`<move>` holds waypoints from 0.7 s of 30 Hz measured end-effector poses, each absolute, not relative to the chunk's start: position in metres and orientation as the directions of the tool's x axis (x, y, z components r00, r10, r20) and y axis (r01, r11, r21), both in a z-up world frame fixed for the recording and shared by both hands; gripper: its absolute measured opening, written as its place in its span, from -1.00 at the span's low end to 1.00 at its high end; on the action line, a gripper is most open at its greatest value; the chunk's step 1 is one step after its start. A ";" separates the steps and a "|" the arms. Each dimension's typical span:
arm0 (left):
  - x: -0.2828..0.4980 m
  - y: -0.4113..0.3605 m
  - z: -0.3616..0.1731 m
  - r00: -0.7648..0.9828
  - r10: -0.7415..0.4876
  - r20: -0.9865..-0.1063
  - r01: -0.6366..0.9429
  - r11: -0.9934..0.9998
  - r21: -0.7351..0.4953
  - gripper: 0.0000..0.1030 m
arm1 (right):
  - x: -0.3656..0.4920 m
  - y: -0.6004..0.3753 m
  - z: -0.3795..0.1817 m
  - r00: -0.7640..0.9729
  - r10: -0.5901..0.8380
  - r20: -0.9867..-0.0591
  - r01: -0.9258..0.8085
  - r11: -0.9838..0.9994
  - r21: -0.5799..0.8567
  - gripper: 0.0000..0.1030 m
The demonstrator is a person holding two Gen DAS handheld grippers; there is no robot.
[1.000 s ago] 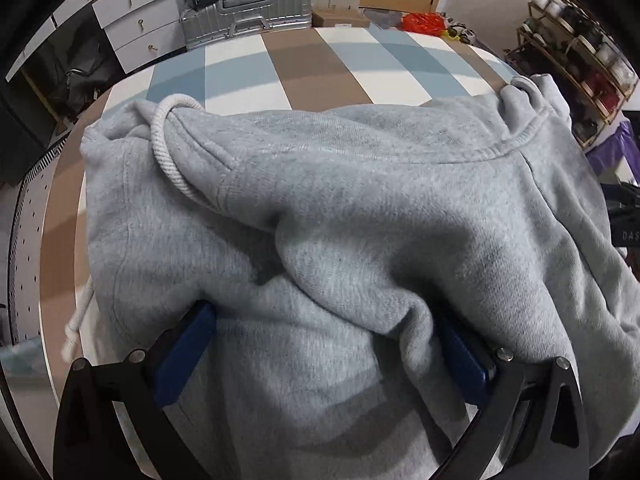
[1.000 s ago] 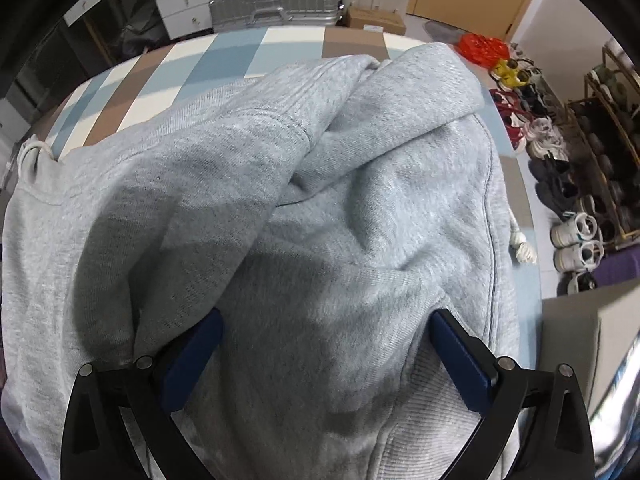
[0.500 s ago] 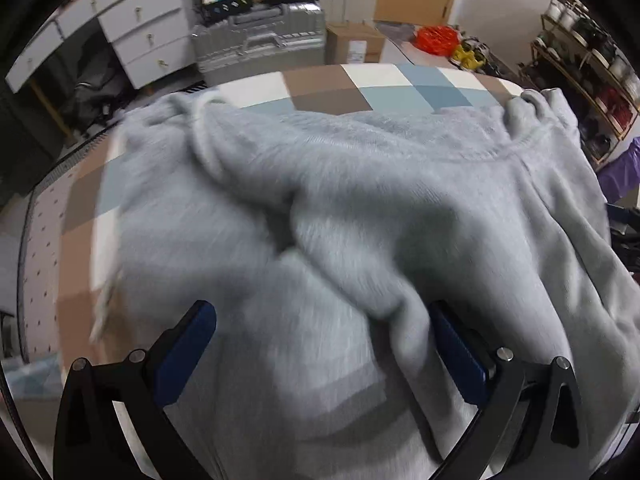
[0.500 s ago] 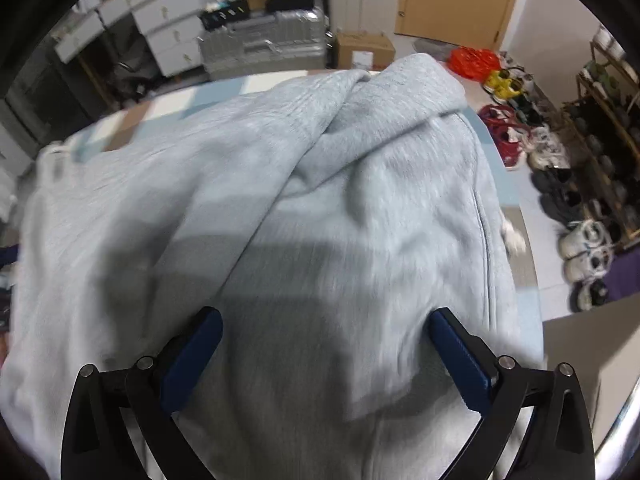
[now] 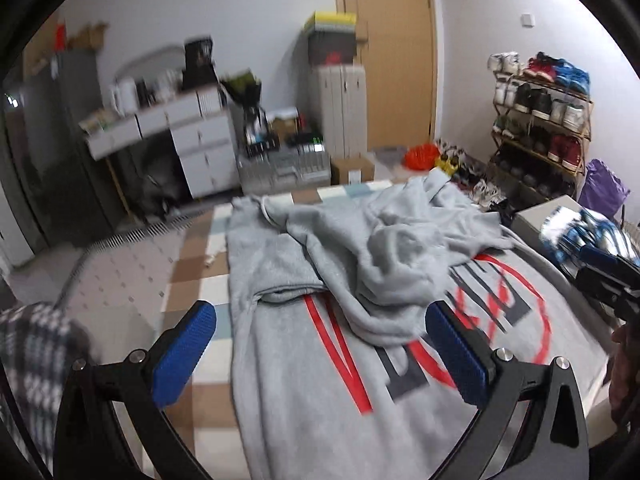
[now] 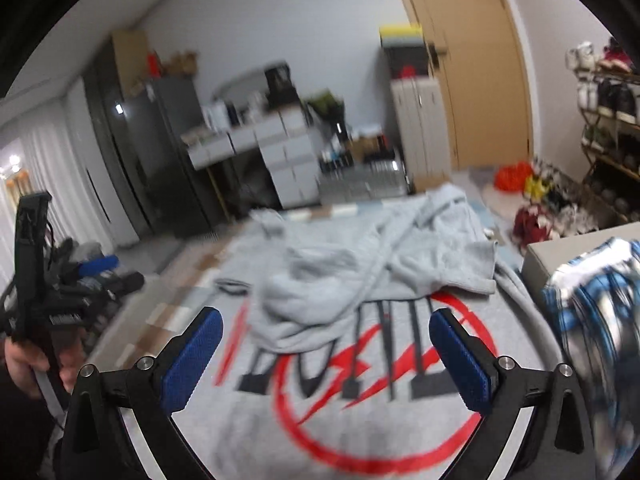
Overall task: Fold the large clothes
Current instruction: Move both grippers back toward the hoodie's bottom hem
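Note:
A large grey hoodie (image 5: 304, 380) lies spread on a checkered surface, its red and black print facing up. Loose grey cloth, a sleeve or the hood (image 5: 384, 264), is bunched over the far part of the print. My left gripper (image 5: 320, 354) hovers open above the hoodie's near left part, nothing between its blue pads (image 5: 184, 354). My right gripper (image 6: 326, 360) is open too, above the red circle print (image 6: 360, 392), holding nothing. In the right wrist view the left gripper (image 6: 40, 308) shows at the left edge, held by a hand.
A shoe rack (image 5: 540, 128) stands at the right, a blue and white cloth (image 6: 592, 320) on a white box (image 5: 544, 216) beside the hoodie. White drawers (image 5: 200, 148), a silver suitcase (image 5: 280, 164) and a wooden door (image 5: 392, 52) lie beyond the checkered surface (image 5: 200, 292).
Both grippers have pulled back and up out of the grey cloth that draped over their fingers. The hoodie now lies flat with its print in view.

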State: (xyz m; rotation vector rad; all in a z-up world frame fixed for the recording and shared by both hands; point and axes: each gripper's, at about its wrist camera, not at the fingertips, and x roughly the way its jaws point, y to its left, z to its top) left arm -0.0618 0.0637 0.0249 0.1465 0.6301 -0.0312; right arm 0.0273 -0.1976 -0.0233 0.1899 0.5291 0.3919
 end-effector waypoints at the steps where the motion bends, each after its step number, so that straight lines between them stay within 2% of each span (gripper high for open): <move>1: -0.070 0.060 0.025 0.812 0.020 -0.584 0.077 0.987 0.140 0.99 | 0.011 -0.196 -0.022 0.800 0.419 -0.429 -0.322 0.904 0.282 1.00; 6: -0.100 0.054 0.017 0.866 0.129 -0.482 -0.021 0.974 0.224 0.99 | -0.037 -0.202 -0.025 0.843 0.390 -0.371 -0.322 0.918 0.233 1.00; 11: -0.113 0.058 0.002 0.856 0.113 -0.504 -0.039 0.987 0.156 0.99 | -0.066 -0.214 -0.045 0.850 0.365 -0.381 -0.306 0.929 0.206 1.00; 15: -0.128 0.057 -0.003 0.870 0.105 -0.482 -0.039 0.989 0.146 0.99 | -0.075 -0.227 -0.049 0.849 0.326 -0.415 -0.250 0.941 0.228 1.00; 19: -0.135 0.061 -0.027 0.922 0.158 -0.352 -0.062 0.961 0.269 0.99 | -0.083 -0.249 -0.056 0.849 0.309 -0.430 -0.194 0.937 0.290 1.00; 20: -0.136 0.065 -0.037 0.920 0.167 -0.353 -0.066 0.957 0.281 0.99 | -0.084 -0.253 -0.058 0.845 0.306 -0.438 -0.183 0.936 0.301 1.00; 21: -0.128 0.071 -0.041 0.892 0.185 -0.412 -0.077 0.961 0.265 0.99 | -0.084 -0.257 -0.060 0.841 0.300 -0.449 -0.169 0.936 0.309 1.00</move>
